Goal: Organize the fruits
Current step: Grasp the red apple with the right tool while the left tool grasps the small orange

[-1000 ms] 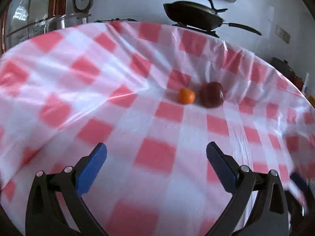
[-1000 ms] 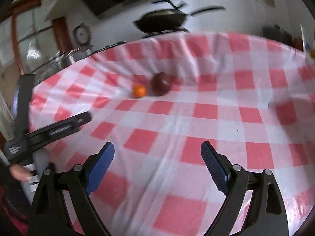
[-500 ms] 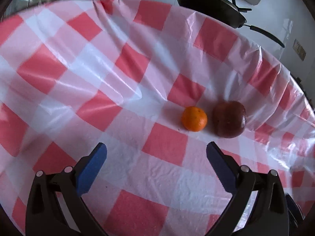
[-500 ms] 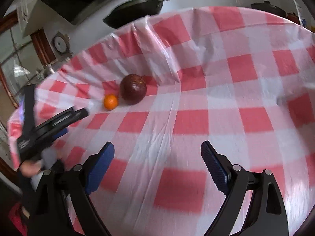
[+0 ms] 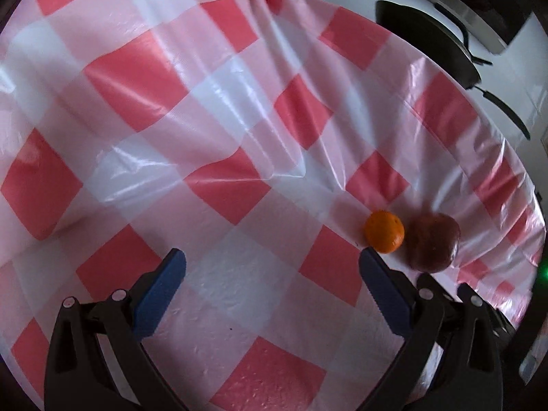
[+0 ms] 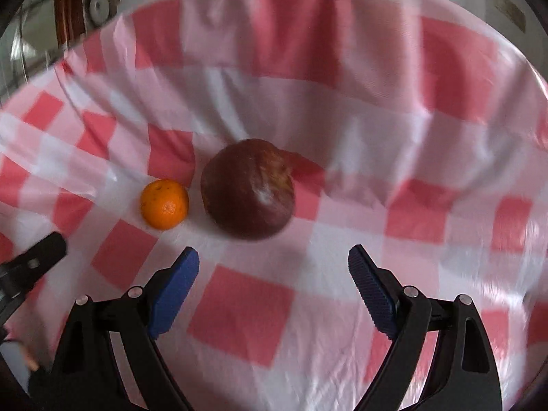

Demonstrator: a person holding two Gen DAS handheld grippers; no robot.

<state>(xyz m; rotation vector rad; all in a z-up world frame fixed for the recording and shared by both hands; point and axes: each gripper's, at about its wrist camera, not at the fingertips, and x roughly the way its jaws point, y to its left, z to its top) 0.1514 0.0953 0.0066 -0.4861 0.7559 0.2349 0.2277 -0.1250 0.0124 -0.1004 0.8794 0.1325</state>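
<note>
While both grippers hang over the checked cloth point(image 5: 219, 109), neither has hold of anything. Right gripper point(image 6: 274, 267): jaws wide, nothing between, apple point(image 6: 247, 194) just ahead of the gap. Left gripper point(image 5: 270, 269): jaws wide, empty; orange point(image 5: 384, 231) sits by its right fingertip, apple point(image 5: 432, 243) touching or nearly touching the orange. Pan point(image 5: 428, 41) sits behind the table.

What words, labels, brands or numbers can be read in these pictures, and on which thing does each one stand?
None can be read.
The orange, the apple and the checked cloth bear no print.
The round dial on the far wall is too blurred to read.
</note>
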